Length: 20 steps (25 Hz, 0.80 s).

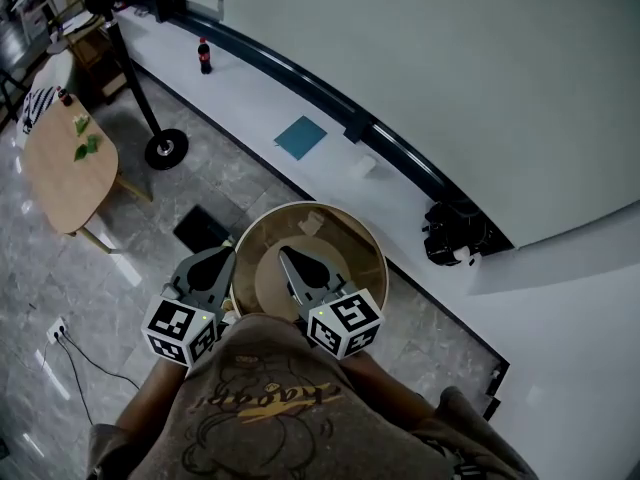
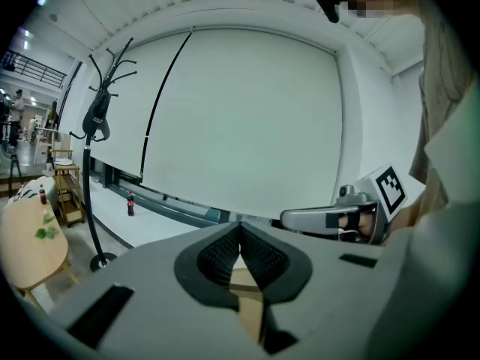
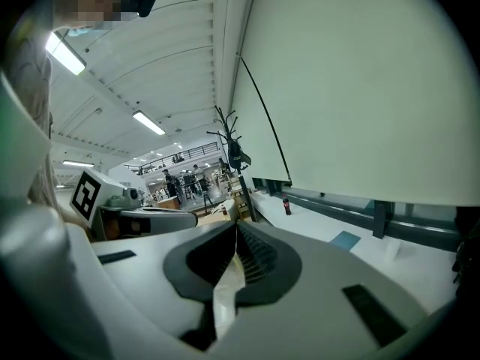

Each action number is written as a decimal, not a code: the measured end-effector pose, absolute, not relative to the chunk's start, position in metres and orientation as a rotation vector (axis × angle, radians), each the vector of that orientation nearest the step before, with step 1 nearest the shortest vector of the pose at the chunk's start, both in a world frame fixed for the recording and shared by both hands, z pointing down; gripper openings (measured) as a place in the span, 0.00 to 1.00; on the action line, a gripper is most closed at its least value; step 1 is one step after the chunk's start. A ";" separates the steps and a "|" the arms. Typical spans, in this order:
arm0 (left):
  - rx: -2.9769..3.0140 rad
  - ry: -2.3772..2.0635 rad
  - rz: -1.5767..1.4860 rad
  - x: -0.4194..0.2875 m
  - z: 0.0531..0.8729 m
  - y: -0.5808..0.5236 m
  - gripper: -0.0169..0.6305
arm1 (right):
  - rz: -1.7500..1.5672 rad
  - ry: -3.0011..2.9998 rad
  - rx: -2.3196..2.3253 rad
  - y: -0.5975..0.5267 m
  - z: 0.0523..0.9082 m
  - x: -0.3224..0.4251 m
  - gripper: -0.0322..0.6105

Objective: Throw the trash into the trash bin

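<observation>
Trash (image 1: 311, 222) seems to lie inside the trash bin (image 1: 352, 218), near its far rim. We hold the left gripper (image 1: 229, 252) and right gripper (image 1: 284, 255) above it, both clenched on nothing. We judge the drop done; next, we check for leftover litter.

Two tools: the left tool (image 1: 226, 255) and the right tool (image 1: 284, 255). One bin (image 1: 367, 247), with one scrap (image 1: 310, 221) inside. One bottle (image 1: 204, 55), one tabletop (image 1: 60, 180), one coat stand (image 1: 165, 149), one blue square (image 1: 300, 137), one floor panel (image 1: 200, 230).
</observation>
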<state>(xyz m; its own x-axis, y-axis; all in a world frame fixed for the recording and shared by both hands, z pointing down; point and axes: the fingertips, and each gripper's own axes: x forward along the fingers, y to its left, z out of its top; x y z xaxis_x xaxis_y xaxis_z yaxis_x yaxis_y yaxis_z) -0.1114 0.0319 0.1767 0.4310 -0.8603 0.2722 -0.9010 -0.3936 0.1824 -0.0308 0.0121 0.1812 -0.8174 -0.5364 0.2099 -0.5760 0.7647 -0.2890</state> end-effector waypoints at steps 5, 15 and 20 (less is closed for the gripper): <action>2.397 -1.522 0.184 -0.106 0.176 0.032 0.06 | 0.509 -2.866 0.903 0.015 0.179 -0.025 0.08; 2.375 -1.540 0.162 -0.103 0.176 0.036 0.06 | 0.471 -2.883 0.860 0.025 0.176 -0.027 0.08; 2.369 -1.546 0.156 -0.099 0.178 0.041 0.06 | 0.472 -2.886 0.847 0.031 0.179 -0.028 0.08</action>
